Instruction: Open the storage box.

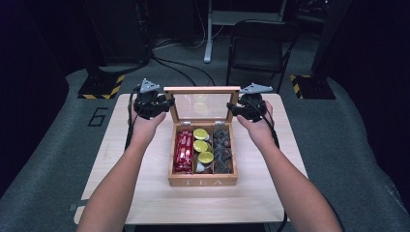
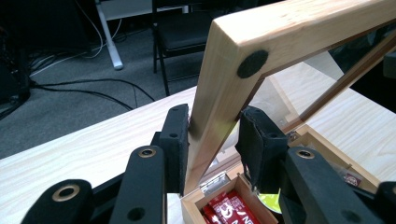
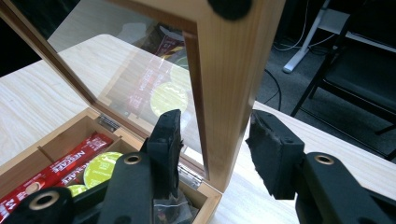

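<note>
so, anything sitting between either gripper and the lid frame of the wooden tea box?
Nothing visible. The left gripper has the left side of the glass-paned wooden lid directly between its jaws, one pad against the wood. The right gripper straddles the right side, with a gap at its outer pad. The open wooden tea box is below.

left gripper — black, grey plate | right gripper — black jaws, brass-ringed screws

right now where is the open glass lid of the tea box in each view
High view: lid upright at centre, behind the box.
Left gripper view: its wooden side rail rises between the fingers.
Right gripper view: the opposite rail stands between the fingers.
Shared landmark: red sachets in the box.
</note>
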Demonstrator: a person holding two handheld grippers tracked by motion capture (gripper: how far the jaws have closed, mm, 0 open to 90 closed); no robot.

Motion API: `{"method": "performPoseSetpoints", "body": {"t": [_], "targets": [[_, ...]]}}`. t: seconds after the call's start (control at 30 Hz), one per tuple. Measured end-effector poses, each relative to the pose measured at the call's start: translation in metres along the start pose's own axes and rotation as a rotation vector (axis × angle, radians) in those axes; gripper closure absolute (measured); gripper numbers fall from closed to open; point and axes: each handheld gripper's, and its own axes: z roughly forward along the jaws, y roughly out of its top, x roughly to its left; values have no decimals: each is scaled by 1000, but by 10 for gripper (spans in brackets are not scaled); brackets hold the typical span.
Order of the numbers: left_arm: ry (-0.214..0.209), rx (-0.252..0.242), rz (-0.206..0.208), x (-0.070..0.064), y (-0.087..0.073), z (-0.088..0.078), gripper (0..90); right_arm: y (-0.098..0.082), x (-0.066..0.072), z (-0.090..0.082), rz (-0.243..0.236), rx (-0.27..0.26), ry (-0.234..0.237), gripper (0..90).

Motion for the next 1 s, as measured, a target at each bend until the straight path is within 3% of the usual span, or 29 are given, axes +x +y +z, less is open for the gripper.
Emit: {"method": "performPoseSetpoints", "body": {"t": [0.3,0.53,0.8,1.0], "targets": [[18,-4,-14,2,4,6,640,-5,-1,12,10,4,-8,537],[20,-11,-25,5,6,10,642,-17,-4,25,28,41,-18,521],[29,-12,-24,6,7,13,644,-28,-8,39,63,44,3,523],[42,-16,-32,5,7,15,644,-33,-10,46,61,60,-27,551]]}}
